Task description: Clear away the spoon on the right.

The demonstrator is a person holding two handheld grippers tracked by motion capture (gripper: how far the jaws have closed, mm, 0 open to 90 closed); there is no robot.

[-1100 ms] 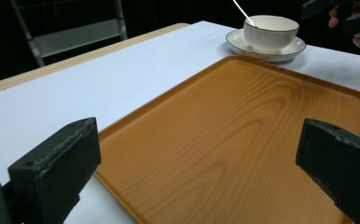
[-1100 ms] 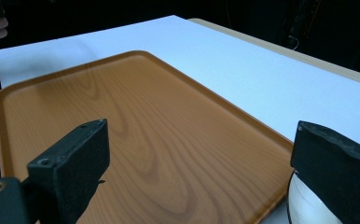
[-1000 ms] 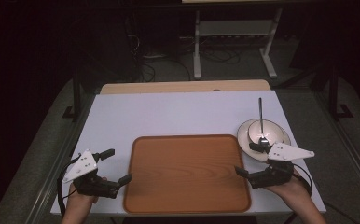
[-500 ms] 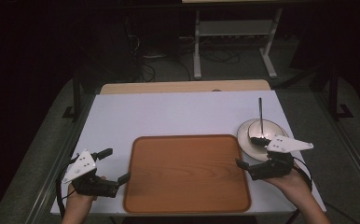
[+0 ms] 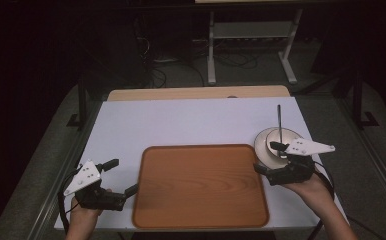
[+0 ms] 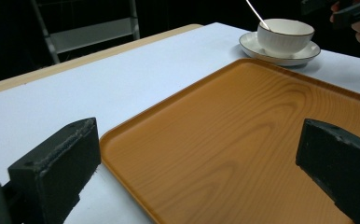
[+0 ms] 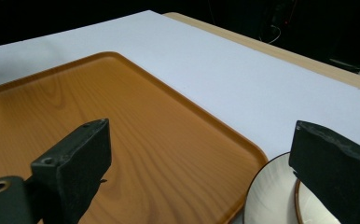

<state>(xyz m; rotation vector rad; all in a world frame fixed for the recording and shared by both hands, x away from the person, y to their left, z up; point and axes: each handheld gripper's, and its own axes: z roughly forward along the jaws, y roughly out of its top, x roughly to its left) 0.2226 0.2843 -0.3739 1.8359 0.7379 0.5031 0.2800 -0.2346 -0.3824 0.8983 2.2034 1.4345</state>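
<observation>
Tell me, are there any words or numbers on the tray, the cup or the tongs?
None can be read.
The wooden tray shows wood grain and no writing.
The white cup and its saucer are plain, with a thin dark rim line and no letters.
The grey plates on the left tongs and right tongs carry small dots, which look like screws, not text.
The white table cover is blank.

Saucer (image 7: 280,196) cut off by right gripper view's bottom edge.

White table (image 5: 191,125) bears wooden tray (image 5: 201,185), saucer (image 5: 262,150).
</observation>
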